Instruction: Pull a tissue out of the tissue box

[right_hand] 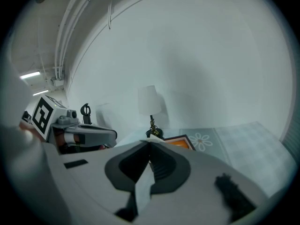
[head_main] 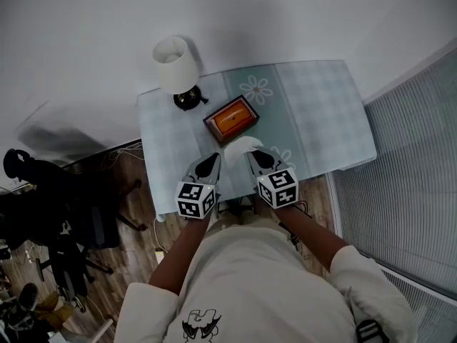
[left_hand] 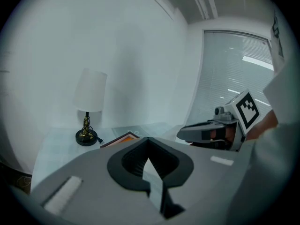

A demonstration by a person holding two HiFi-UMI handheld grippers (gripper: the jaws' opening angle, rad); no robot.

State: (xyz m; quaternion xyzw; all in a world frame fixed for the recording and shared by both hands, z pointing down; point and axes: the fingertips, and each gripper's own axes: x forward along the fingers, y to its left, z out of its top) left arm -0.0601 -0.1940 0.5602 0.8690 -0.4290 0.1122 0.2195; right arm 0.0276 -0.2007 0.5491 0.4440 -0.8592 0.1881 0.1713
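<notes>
Pale green cloth with daisy prints covers the table (head_main: pixel 314 113), whose near edge is partly hidden behind the two grippers. A white-shaded lamp (head_main: pixel 174 66) stands at the far left corner. The tissue box (head_main: pixel 230 118), dark-framed with an orange top, lies just beside the lamp's base on the table's left half; each gripper view shows only a corner of it behind the jaws. The left gripper (head_main: pixel 214 156) hangs over the near edge with its jaws pressed together on nothing. The right gripper (head_main: pixel 251 153), alongside it, has its jaws closed on the tissue (head_main: pixel 241 146), a crumpled white sheet between the box and the near edge. The right gripper view shows only a pale sliver of the tissue at the jaw tips. Whether the sheet touches the box cannot be told.
</notes>
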